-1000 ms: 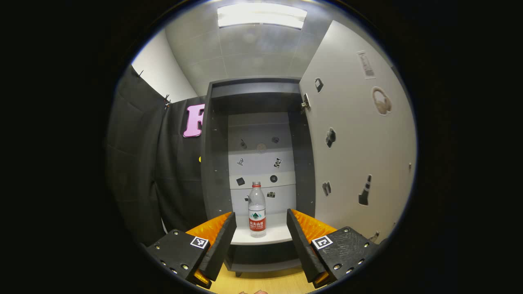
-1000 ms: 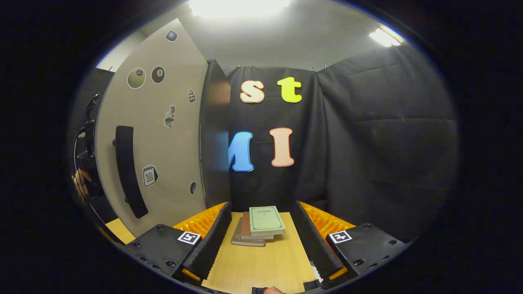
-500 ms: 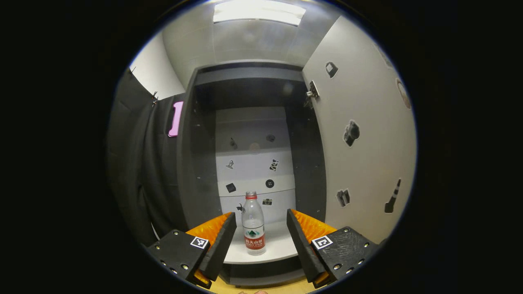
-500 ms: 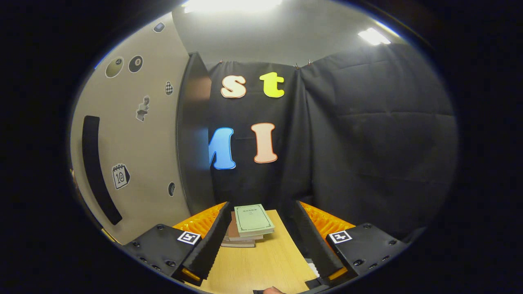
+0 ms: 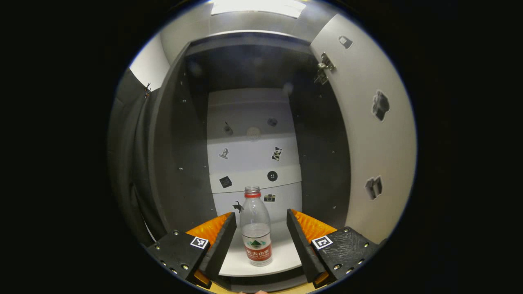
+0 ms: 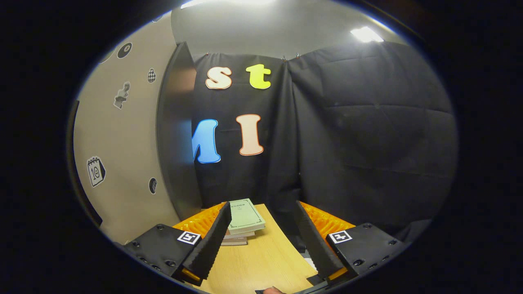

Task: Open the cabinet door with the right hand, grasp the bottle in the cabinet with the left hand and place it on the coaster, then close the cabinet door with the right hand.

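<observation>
A clear plastic bottle [image 5: 256, 228] with a red neck ring and a red label stands upright on the white shelf [image 5: 282, 255] inside the dark cabinet [image 5: 175, 163]. My left gripper [image 5: 260, 239] is open and reaches into the cabinet mouth, one finger on each side of the bottle with a gap on both sides. The pale cabinet door [image 5: 376, 134] stands swung open on the right of the left gripper view. In the right gripper view the same door [image 6: 118, 163] fills the left, and my right gripper [image 6: 261, 241] is open over the wooden table [image 6: 261, 261], holding nothing.
A stack of books [image 6: 243, 223] with a green one on top lies on the table by the black cloth wall, just beyond the right gripper's left finger. Stickers dot the cabinet's white back panel [image 5: 253, 163]. A door hinge [image 5: 322, 67] sits at the upper right.
My left gripper has moved forward toward the cabinet, so the bottle now stands between its fingers. The right gripper has swung right, away from the door, whose handle has left the view.
</observation>
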The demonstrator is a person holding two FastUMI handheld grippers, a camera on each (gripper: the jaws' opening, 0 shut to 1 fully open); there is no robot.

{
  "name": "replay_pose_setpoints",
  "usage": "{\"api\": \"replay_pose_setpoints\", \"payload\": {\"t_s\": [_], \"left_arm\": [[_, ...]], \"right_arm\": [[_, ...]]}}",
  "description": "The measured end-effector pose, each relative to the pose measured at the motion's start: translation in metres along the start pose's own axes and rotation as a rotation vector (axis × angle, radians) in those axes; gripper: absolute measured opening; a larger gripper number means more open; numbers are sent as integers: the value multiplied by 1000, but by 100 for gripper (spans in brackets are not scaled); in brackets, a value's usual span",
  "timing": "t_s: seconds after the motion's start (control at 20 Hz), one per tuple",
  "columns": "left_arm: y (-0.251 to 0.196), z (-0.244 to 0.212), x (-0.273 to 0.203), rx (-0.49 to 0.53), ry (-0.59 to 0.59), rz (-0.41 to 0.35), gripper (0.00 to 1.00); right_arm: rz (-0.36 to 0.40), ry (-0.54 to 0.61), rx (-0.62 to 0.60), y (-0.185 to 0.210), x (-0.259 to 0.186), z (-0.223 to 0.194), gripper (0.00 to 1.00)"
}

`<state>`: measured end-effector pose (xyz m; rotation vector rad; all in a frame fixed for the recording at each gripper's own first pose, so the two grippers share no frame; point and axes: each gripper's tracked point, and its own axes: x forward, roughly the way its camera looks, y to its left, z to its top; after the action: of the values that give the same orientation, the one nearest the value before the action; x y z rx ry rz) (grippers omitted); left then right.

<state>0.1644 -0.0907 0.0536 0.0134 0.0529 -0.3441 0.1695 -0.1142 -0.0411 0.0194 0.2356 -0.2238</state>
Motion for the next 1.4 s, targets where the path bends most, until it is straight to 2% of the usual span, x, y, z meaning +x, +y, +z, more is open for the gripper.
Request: {"api": "replay_pose_setpoints", "payload": {"t_s": [0.35,0.6,0.65,0.7,0.9,1.3,1.4], "left_arm": [[2,-26,45,38,33,-4,72],[5,-36,50,27,58,5,73],[5,-36,54,21,56,0,65],[3,-36,51,11,56,-8,65],[7,-27,31,-22,37,-2,62],[43,0,-40,-29,-17,99,60],[52,2,-62,-16,-22,128,62]], "right_arm": [[-38,33,-4,6,6,-11,98],[-47,36,-8,6,6,-12,98],[-45,35,-9,6,4,-11,98],[-41,34,-10,8,5,-10,98],[-12,29,-13,11,4,-8,98],[93,15,-16,24,-1,-2,98],[120,13,-19,28,-3,-1,98]]}}
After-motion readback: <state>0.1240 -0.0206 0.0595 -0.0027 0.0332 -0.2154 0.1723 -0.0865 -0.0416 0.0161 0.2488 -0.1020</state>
